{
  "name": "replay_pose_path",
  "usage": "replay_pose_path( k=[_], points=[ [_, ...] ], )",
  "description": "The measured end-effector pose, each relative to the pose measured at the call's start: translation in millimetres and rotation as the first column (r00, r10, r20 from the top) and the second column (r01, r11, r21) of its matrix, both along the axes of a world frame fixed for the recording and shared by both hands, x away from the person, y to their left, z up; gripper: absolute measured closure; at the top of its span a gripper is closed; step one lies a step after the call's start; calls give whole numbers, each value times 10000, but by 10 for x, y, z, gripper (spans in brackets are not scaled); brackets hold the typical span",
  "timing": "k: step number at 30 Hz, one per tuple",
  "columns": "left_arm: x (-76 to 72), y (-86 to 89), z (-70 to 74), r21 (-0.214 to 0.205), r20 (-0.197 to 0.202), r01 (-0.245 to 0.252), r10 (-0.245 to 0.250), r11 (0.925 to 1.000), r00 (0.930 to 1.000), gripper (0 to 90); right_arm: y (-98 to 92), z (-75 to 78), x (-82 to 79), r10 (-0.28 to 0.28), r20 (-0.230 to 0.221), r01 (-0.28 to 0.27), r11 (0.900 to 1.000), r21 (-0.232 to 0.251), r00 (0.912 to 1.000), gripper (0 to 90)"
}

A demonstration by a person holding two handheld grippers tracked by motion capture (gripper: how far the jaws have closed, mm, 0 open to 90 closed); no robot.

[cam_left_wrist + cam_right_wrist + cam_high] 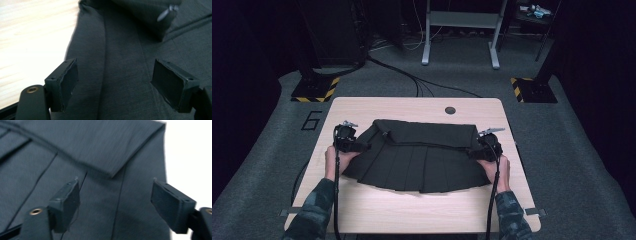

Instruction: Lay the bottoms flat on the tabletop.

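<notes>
A dark pleated skirt (419,155) lies flat on the light wooden table (412,212), its waistband part folded down over the pleats. At the skirt's left edge sits my left gripper (361,146), held in a hand. Its jaws stand open over the cloth (120,75), with nothing pinched between the pads (67,82). A small metal fastener (165,13) shows on the folded flap. My right gripper (474,150) rests at the skirt's right edge, open too. A folded corner (112,170) lies just beyond its pads (170,202).
A round cable hole (450,110) sits near the table's far edge. Bare wood runs along the near edge and beside the skirt on both sides. Cables (337,200) trail back from each gripper past the sleeves. Grey carpet, stands and a metal frame lie beyond the table.
</notes>
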State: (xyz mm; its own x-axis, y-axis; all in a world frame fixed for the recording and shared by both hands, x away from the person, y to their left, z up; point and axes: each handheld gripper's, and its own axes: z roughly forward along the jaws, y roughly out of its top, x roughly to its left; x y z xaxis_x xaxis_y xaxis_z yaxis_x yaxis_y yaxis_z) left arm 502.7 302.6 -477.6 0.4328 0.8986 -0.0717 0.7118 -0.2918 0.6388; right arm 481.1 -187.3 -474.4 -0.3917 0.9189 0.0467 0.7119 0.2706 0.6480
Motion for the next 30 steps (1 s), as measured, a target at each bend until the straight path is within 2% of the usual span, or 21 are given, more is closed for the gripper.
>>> replay_pose_path(
  k=[1,4,5,6,9,10,12,17,18,21,25,30],
  points=[
    [6,-21,-67,-138,-282,22,-26,9999,9996,179,0,-107,-23,11,-171,-12,10000,-70,9999,169],
    [-21,-50,-123,83,-104,15,-15,10000,9999,180,-19,-242,-36,-32,-421,32,10000,9,9991,135],
    [-29,-62,-150,247,-261,124,-117,9996,9996,161,-26,-274,-43,3,-478,-4,10000,-14,9989,123],
    [-34,-73,-181,164,-472,109,-101,9998,9988,155,-25,-304,-44,37,-586,-42,10000,-78,9983,105],
    [-75,-83,-256,389,-363,28,-14,9992,9993,153,-22,-361,-41,108,-565,-124,9995,-280,9983,79],
    [-97,-71,-313,350,-500,65,-47,9994,9987,150,-9,-381,-49,91,-604,-113,9993,-356,9981,63],
    [-143,-67,-340,464,-283,-58,71,9989,9996,147,-5,-395,-64,131,-461,-148,9992,-372,9989,62],
    [-187,-59,-337,473,-337,-190,206,9987,9992,147,-11,-399,-92,88,-432,-102,9994,-324,9990,69],
    [-222,-52,-348,441,-211,-200,210,9988,9996,147,-22,-406,-97,185,-292,-196,9991,-382,9994,72],
    [-284,-38,-363,358,-9,-303,303,9989,9995,147,-25,-407,-120,130,-301,-140,9994,-325,9995,72],
    [-341,-27,-366,475,15,-242,241,9986,9997,147,-34,-411,-142,173,-234,-181,9993,-328,9996,75],
    [-511,-3,-384,472,181,-198,190,9987,9997,148,-46,-424,-224,192,-44,-193,9995,-240,9998,83]
  ],
)
